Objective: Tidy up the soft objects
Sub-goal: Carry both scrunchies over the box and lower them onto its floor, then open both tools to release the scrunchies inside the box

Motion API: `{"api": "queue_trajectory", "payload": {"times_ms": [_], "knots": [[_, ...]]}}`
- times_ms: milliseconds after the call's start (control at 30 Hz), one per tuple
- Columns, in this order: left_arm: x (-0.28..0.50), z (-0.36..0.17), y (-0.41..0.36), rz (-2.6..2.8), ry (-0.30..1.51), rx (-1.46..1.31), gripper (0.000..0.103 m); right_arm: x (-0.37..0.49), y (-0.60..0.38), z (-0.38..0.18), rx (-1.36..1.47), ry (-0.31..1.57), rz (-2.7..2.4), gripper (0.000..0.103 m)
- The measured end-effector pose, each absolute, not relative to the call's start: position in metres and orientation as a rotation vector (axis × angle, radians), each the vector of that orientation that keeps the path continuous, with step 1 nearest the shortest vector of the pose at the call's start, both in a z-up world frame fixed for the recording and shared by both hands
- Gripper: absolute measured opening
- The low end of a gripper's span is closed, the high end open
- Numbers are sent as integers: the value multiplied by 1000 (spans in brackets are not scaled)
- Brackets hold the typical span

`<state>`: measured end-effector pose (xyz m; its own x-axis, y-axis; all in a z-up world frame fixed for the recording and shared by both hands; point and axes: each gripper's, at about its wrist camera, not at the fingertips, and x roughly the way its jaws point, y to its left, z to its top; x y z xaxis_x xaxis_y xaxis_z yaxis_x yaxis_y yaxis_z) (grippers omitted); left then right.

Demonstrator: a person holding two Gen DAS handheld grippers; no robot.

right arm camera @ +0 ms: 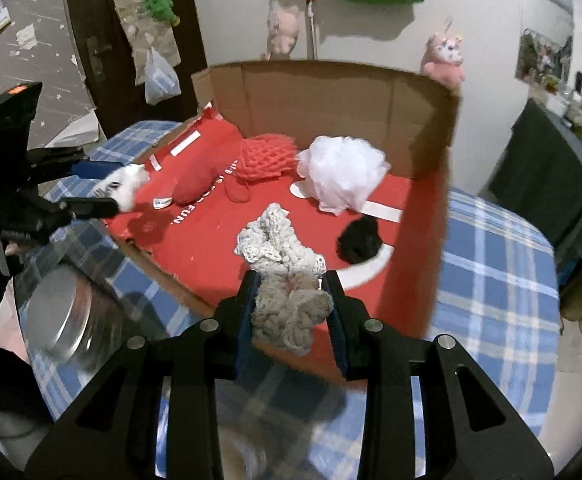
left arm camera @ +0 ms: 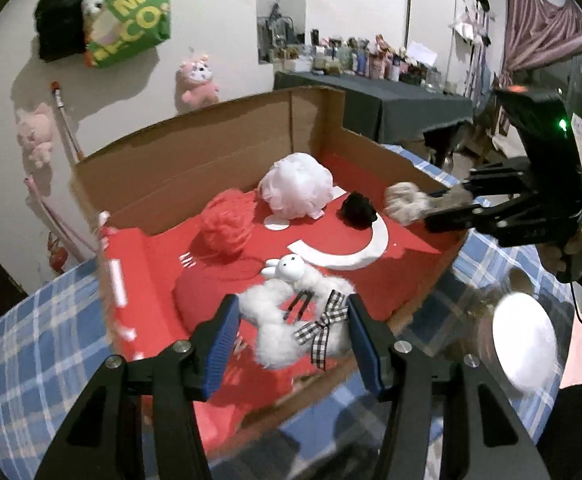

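While both hands hang over the open brown cardboard box with the red printed floor (left arm camera: 195,168), we've got a soft thing in each gripper. Our left gripper (left arm camera: 289,344) has its blue-padded jaws clenched on a fluffy white plush rabbit with a black-and-white checked ribbon bow (left arm camera: 291,320), held above the near edge of the box. Over on the right, our right gripper (right arm camera: 291,312) has its jaws clamped on a bundle of cream and beige knitted yarn (right arm camera: 287,280), also above the box's near edge. Down on the red floor we see a pale pink mesh bath pouf (left arm camera: 297,184), a red knitted ball (left arm camera: 227,224) just beside it, a small black fluffy pom-pom (left arm camera: 357,210) near the right wall, and a red cushion-like roll (right arm camera: 203,172) by the left wall. That box sits on the table with the blue-and-white checked cloth (left arm camera: 39,344), and a shiny round lid (left arm camera: 525,344), blurred, lies just outside the box.
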<state>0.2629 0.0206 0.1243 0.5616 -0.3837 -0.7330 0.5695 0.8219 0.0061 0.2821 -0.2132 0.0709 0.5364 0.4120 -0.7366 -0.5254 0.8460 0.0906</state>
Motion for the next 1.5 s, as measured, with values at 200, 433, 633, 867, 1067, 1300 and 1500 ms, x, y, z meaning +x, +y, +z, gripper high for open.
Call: {"api": "queue_trajectory", "payload": {"times_ms": [200, 433, 633, 867, 1067, 1300, 1500], "knots": [[300, 109, -6, -556, 883, 316, 56, 324, -184, 59, -184, 919, 554, 31], [333, 86, -16, -517, 970, 340, 56, 362, -156, 43, -225, 1022, 546, 31], [351, 70, -19, -469, 1016, 349, 56, 384, -144, 29, -257, 1075, 512, 31], [353, 59, -21, -458, 1031, 366, 56, 391, -141, 29, -271, 1109, 490, 31], [359, 59, -22, -455, 1030, 358, 57, 390, -137, 28, -275, 1111, 497, 31], [360, 58, -20, -455, 1029, 359, 57, 390, -137, 25, -266, 1113, 501, 32], [359, 60, -20, -451, 1028, 356, 57, 387, -137, 28, -265, 1092, 505, 51]]}}
